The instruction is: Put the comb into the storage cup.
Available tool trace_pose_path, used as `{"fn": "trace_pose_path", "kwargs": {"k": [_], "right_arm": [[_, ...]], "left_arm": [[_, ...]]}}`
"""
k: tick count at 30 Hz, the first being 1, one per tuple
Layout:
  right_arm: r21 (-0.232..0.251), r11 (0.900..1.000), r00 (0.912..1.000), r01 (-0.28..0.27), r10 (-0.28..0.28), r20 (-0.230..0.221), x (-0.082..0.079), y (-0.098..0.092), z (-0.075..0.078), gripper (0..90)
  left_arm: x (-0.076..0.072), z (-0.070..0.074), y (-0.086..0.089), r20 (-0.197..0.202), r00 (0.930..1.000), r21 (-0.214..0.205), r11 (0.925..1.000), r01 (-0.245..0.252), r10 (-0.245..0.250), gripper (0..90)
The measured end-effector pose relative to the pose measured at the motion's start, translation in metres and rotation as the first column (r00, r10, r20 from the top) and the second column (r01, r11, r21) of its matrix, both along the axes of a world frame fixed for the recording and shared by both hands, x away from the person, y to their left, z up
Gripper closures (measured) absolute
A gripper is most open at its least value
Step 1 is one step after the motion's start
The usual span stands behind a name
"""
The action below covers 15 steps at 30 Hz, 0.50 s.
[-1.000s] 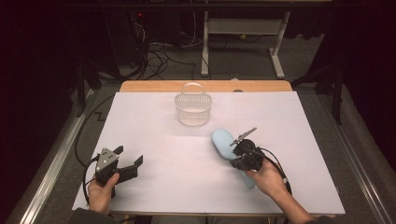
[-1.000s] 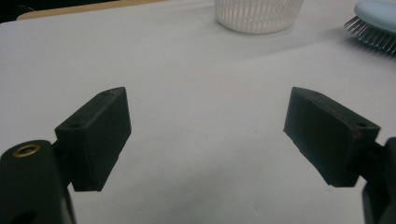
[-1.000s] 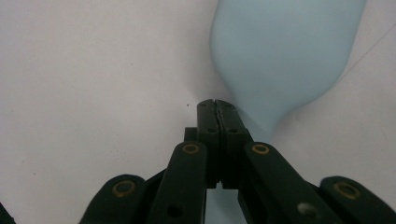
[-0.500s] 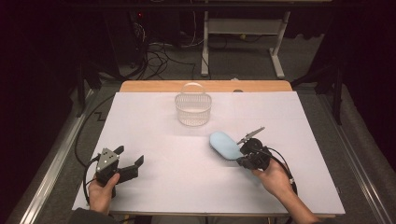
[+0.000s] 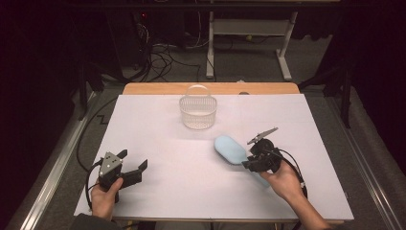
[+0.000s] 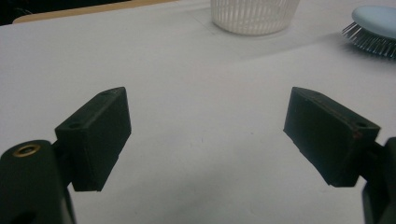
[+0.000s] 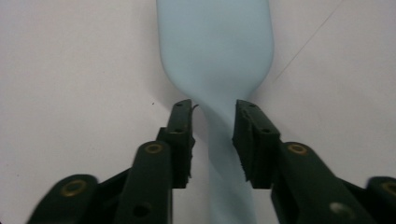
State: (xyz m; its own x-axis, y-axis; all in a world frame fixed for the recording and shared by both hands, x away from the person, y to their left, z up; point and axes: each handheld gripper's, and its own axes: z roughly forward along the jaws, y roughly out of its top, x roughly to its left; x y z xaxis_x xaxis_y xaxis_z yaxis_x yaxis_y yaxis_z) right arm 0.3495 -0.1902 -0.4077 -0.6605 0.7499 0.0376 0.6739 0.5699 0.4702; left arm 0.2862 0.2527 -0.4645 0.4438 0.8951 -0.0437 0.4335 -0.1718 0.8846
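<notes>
I have set the hairbrush (image 5: 230, 149) down flat; right gripper (image 7: 212, 126) jaws just opened, apart around its handle | left gripper (image 6: 208, 135) jaws wide apart, empty

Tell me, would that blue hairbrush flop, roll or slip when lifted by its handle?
Probably stiff: the hairbrush looks like moulded plastic. Its wide head would likely droop from the narrow handle. The smooth handle might slip between the right gripper jaws. Resting on its bristles, it shouldn't roll.
</notes>
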Motion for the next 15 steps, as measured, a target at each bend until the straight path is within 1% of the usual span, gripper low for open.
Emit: {"fn": "trace_pose_path", "kwargs": {"k": [2,4,6,9,12,15], "right_arm": [[-0.011,0.9999,1.0000,-0.006,0.006,0.004,0.001,0.000,-0.002,60.4],[-0.028,0.9996,1.0000,0.000,0.000,0.000,0.003,0.001,-0.004,57.1],[-0.043,0.9991,1.0000,0.003,-0.003,-0.001,0.004,0.002,-0.007,55.2],[-0.066,0.9978,0.9999,0.010,-0.011,-0.013,0.006,0.004,-0.011,54.1],[-0.085,0.9964,0.9998,0.002,-0.004,-0.019,0.009,0.006,-0.016,53.9],[-0.104,0.9945,0.9995,0.008,-0.012,-0.030,0.011,0.009,-0.020,54.2]], "left_arm": [[0.000,0.000,0.000,0.000,1.0000,0.001,1.0000,0.001,-0.001,15.8],[0.000,0.000,0.000,-0.001,1.0000,0.001,1.0000,0.000,0.000,15.8],[0.000,0.000,0.000,-0.001,1.0000,0.002,1.0000,0.001,-0.001,15.8],[0.000,0.000,-0.001,0.000,1.0000,0.003,1.0000,0.004,-0.004,15.7],[0.000,0.000,-0.001,0.000,1.0000,0.003,1.0000,0.004,-0.004,15.8],[0.000,0.000,-0.001,0.000,1.0000,0.005,1.0000,0.005,-0.005,15.8]]}}
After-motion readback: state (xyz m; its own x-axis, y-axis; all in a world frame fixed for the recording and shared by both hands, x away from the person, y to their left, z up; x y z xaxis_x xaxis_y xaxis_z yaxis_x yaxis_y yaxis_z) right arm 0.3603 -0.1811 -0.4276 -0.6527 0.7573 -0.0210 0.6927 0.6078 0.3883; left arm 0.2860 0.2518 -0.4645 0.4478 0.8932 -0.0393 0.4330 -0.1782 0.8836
